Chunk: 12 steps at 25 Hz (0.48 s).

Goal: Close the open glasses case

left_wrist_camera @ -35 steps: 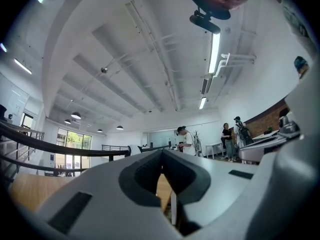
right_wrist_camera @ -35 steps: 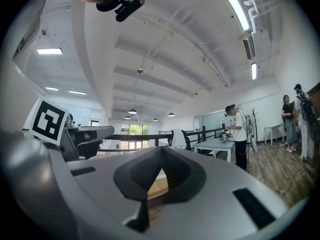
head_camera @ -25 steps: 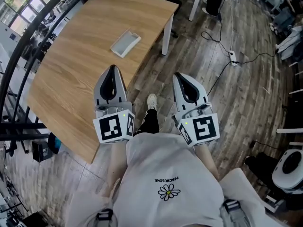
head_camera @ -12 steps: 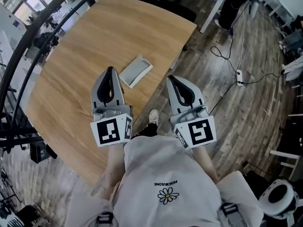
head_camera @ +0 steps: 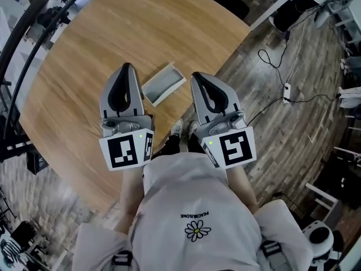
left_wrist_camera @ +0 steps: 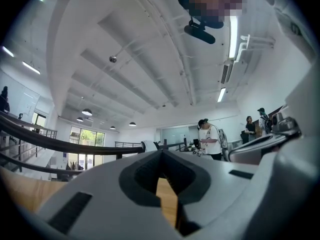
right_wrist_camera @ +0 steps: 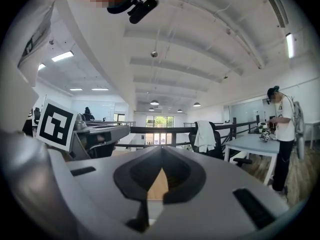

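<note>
You are holding the left tool (head_camera: 126,68) and the right tool (head_camera: 195,77) side by side at the wooden bench (head_camera: 84,44), each with its jaws pressed together and gripping nothing, while the open grey glasses case (head_camera: 163,83) is lying between them, near their tips.

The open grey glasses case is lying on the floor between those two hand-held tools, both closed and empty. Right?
Not the floor: the head view shows the open grey rectangular glasses case on the light wooden table. It does lie between the left tool and right tool, both closed and empty.
</note>
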{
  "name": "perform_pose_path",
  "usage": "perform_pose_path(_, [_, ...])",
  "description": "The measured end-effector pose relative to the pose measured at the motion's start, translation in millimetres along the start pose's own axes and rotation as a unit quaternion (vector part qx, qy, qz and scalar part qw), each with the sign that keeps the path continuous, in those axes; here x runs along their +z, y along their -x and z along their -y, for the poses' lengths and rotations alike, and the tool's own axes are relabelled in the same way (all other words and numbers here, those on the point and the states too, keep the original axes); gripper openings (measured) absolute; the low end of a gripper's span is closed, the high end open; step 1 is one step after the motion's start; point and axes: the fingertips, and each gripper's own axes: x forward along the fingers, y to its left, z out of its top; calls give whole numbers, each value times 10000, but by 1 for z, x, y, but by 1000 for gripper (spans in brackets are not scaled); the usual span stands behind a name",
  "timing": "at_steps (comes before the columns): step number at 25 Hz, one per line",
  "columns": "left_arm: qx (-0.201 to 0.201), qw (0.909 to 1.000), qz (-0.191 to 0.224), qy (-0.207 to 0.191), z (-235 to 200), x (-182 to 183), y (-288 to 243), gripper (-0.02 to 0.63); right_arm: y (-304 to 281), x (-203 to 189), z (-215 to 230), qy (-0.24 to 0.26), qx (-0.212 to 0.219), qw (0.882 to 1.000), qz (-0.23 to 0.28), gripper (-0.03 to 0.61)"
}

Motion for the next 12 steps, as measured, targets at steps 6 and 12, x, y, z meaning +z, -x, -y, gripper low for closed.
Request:
perform_pose_path(6, [469,9989,36,-86,0,3,-11,17,-19,-14,15,-290,536,9980,-165,6])
perform_pose_path(12, [698,9973,42,-215,0,8,-11,17,-30,-9,17,-327,877,9955,-166,8])
